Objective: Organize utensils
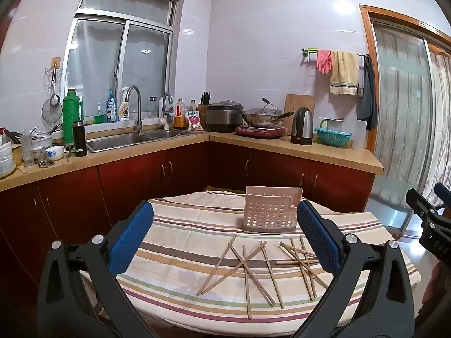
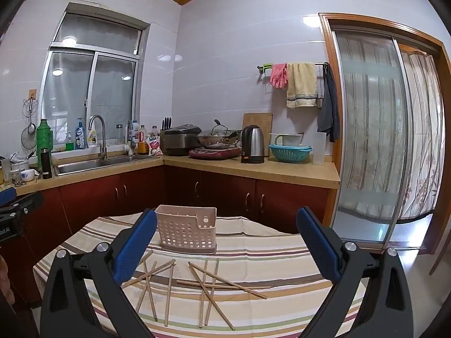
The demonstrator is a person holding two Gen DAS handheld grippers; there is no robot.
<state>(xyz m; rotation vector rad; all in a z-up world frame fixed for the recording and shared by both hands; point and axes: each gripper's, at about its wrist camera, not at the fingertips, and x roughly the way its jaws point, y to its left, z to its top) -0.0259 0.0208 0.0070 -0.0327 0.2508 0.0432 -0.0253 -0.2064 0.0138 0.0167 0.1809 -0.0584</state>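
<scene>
Several wooden chopsticks (image 1: 253, 267) (image 2: 208, 284) lie crossed in two loose heaps on a striped tablecloth (image 1: 180, 225) (image 2: 267, 253). Behind them stands a pale pink perforated utensil holder (image 1: 269, 211) (image 2: 187, 232), upright. My left gripper (image 1: 225, 211) hovers over the table's near side, open wide, with nothing between its blue pads (image 1: 132, 239). My right gripper (image 2: 225, 217) hangs open too, its blue pads (image 2: 318, 242) empty, the holder just right of its left finger. The right gripper's black body (image 1: 434, 225) shows at the right edge of the left wrist view.
Beyond the table runs an L-shaped kitchen counter (image 1: 310, 149) over dark red cabinets, with a sink (image 1: 118, 140), kettle (image 2: 252, 144), wok and rice cooker. A sliding glass door (image 2: 366, 140) stands to the right. A person's hand shows at the frame edge (image 2: 5, 281).
</scene>
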